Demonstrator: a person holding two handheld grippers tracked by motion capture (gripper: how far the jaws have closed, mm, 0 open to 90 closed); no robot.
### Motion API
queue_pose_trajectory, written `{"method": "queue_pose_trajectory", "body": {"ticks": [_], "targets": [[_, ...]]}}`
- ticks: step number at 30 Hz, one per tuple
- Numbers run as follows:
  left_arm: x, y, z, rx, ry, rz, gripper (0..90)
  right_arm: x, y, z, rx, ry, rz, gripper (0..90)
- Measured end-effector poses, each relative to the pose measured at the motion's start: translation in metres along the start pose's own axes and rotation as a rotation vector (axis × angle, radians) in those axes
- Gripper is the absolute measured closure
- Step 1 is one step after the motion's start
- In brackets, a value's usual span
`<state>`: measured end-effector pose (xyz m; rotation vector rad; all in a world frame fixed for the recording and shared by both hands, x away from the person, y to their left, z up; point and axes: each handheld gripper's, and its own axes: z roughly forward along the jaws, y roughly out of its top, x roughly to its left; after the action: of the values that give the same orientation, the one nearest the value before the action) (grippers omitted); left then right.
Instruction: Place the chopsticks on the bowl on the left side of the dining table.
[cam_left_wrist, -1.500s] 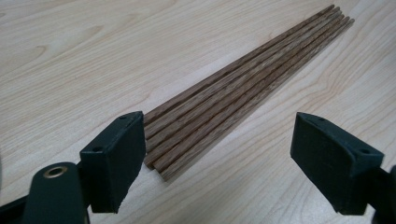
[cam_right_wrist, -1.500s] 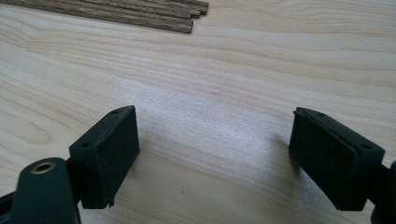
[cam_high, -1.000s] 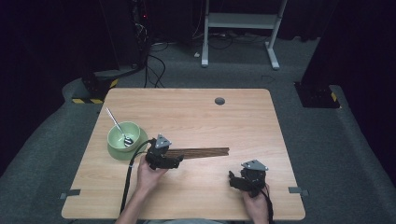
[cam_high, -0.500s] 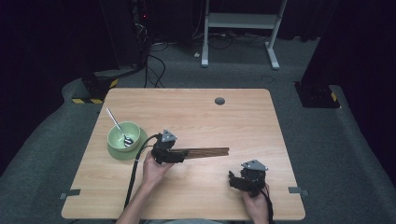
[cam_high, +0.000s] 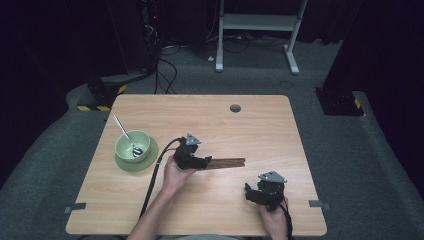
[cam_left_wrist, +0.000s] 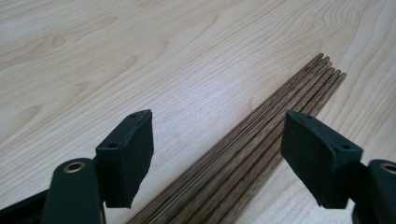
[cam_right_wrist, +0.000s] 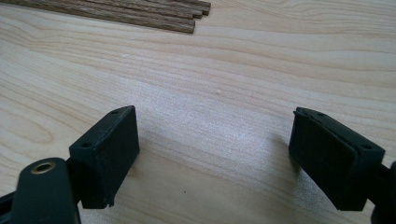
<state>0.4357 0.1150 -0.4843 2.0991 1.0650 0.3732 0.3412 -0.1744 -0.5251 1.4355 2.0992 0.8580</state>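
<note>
Dark grey carpet surrounds a pale wood counter (cam_high: 210, 120), with metal frame legs and cables on the floor beyond its far edge.

Sticks (cam_left_wrist: 261, 144): a bundle of thin brown wooden sticks lies flat on the counter, near the middle and slightly toward the person's side. In the high view the bundle (cam_high: 227, 163) runs left to right, and its right end is cut square. The sticks lie side by side, touching one another.

Left claw (cam_left_wrist: 217, 156): the jaws stand wide apart, one on each side of the bundle. Bare wood shows between each pad and the sticks, so no pad presses on them. The jaws have just closed a little, with the bundle between them. In the high view the left claw (cam_high: 197, 161) sits over the left end of the bundle, carried by the left hand (cam_high: 175, 176), and a black cable trails from it toward the near edge.

Right claw (cam_right_wrist: 215, 154): the jaws stand wide apart over bare counter with nothing between them. The bundle's end lies well ahead of them at the top of the right gripper view (cam_right_wrist: 140, 11). In the high view the right claw (cam_high: 260, 194) sits near the counter's near right edge, apart from the sticks.

Bowl (cam_high: 131, 144): a green bowl stands on a green plate (cam_high: 125, 164) left of the left claw, with a metal spoon (cam_high: 125, 134) leaning in it.
</note>
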Motion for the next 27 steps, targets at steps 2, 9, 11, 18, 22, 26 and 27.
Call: {"method": "queue_pose_trajectory", "body": {"ticks": [2, 9, 11, 18, 22, 26, 27], "targets": [[-0.001, 0.002, 0.004, 0.000, 0.003, 0.005, 26.8, 0.000, 0.000, 0.000, 0.000, 0.000, 0.000, 15.8], [-0.001, 0.008, 0.018, 0.021, 0.000, 0.003, 30.0, 0.000, 0.000, 0.000, 0.000, 0.000, 0.000, 15.8], [-0.002, 0.009, 0.024, 0.026, 0.002, -0.004, 32.7, 0.000, 0.000, 0.000, -0.001, 0.001, 0.001, 15.8], [-0.003, 0.009, 0.036, 0.036, 0.005, -0.009, 37.1, 0.001, 0.000, 0.000, -0.001, 0.000, 0.002, 15.8], [-0.002, 0.008, 0.039, 0.047, 0.001, -0.013, 38.6, 0.001, 0.000, 0.000, -0.001, 0.000, 0.002, 15.8], [-0.003, 0.008, 0.041, 0.045, -0.002, -0.010, 40.2, 0.001, 0.000, 0.000, -0.001, 0.000, 0.002, 15.8], [-0.003, 0.008, 0.041, 0.045, -0.002, -0.010, 40.4, 0.001, 0.000, 0.000, -0.001, 0.001, 0.002, 15.8]]}}
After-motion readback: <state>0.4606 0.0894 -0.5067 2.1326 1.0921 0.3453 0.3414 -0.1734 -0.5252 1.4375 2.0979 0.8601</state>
